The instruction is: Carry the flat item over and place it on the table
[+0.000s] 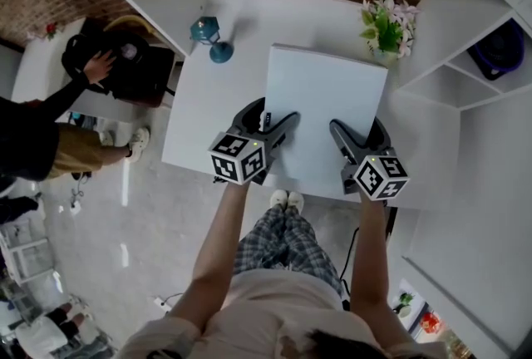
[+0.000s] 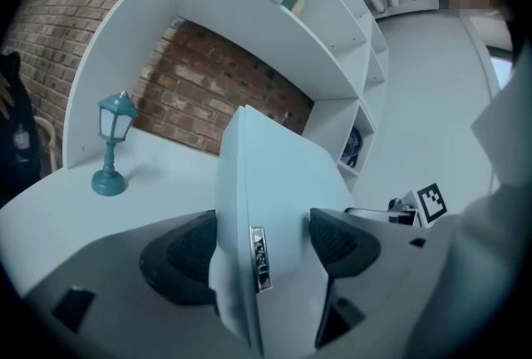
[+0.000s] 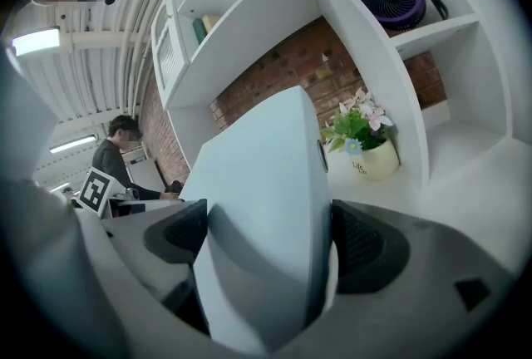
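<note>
A flat pale grey-blue panel (image 1: 324, 100) with a small metal badge on its edge lies over the white table (image 1: 208, 125), its near edge by the table's front edge. My left gripper (image 1: 274, 120) is shut on its near left part, and my right gripper (image 1: 359, 133) is shut on its near right part. In the left gripper view the panel (image 2: 266, 174) stands edge-on between the dark pads of the left gripper (image 2: 262, 248). The right gripper view shows the panel (image 3: 266, 183) clamped in the right gripper (image 3: 270, 243). Whether the panel touches the table is hidden.
A teal lantern (image 1: 209, 37) stands at the table's back left, and a flower pot (image 1: 385, 27) at the back right. White shelves (image 1: 465, 91) on the right hold a purple fan (image 1: 501, 50). A person (image 1: 50, 133) bends over a dark bag at far left.
</note>
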The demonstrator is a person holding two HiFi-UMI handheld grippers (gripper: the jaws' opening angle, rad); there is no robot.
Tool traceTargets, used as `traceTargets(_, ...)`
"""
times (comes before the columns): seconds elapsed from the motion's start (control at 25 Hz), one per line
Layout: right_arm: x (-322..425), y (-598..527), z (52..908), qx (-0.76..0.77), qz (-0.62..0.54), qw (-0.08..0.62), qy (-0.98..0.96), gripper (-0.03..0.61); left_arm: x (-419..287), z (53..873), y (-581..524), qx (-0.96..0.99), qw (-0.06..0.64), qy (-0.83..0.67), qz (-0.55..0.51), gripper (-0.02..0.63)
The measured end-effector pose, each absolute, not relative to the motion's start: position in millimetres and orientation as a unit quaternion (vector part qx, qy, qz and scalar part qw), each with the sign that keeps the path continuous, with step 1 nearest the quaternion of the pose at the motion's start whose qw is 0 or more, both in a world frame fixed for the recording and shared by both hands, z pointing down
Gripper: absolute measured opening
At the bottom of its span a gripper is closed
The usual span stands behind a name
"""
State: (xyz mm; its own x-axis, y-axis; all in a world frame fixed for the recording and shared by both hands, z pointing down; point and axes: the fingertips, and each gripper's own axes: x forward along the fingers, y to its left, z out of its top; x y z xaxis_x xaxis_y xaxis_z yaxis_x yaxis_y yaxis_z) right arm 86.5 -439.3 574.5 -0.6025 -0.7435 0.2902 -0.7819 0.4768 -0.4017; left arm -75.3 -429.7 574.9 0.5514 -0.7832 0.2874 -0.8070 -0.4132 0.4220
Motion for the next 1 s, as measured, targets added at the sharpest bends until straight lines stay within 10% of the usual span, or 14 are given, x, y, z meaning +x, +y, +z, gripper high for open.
traceTargets(1.0, 87.1, -462.3, 671.1, 0.451, 0.398, 0.215, -0.769, 0.479, -70.5, 673.6, -453.7, 0.771, 0.395, -0.475, 0.153, 0.347)
